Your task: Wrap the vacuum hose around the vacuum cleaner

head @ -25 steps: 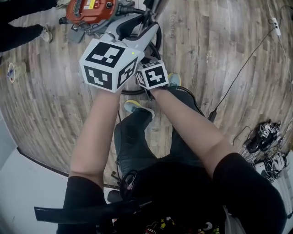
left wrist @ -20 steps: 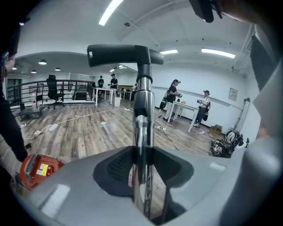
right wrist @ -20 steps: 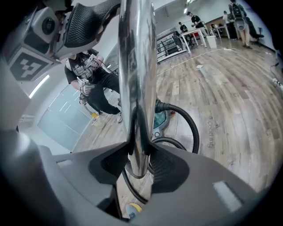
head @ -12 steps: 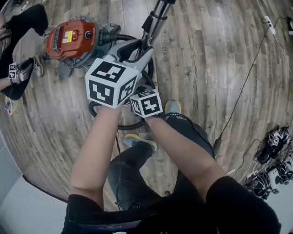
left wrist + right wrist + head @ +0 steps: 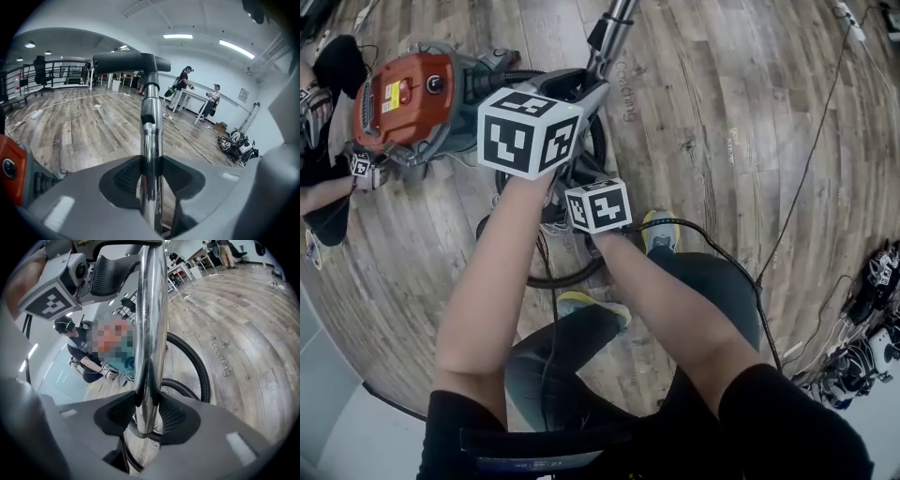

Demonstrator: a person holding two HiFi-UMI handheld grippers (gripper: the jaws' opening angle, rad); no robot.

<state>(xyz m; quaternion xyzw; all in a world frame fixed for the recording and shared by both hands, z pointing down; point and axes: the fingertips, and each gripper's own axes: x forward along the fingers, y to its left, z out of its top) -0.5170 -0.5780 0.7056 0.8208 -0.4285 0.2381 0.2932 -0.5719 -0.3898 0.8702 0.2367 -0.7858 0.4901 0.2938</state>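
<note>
Left gripper (image 5: 151, 177) is clamped on the chrome wand (image 5: 151, 136), its ribbed black pads pressing the tube from both sides. The wand rises away from the jaws to a black nozzle (image 5: 131, 61) set crosswise at its far end. A slice of the red vacuum cleaner (image 5: 8, 174) shows at the left edge, on the wooden floor (image 5: 84, 126).

Right gripper (image 5: 146, 417) is likewise closed on the same wand, with the left gripper gripping it farther along. The ribbed black hose (image 5: 199, 363) curves over the floor just behind the tube, and a crouching person (image 5: 82, 359) is beyond it.

From the head view, both grippers sit close together on the wand. The vacuum cleaner lies on the floor to their left, and the hose loops on the boards beneath the arms, near the person's shoes.
</note>
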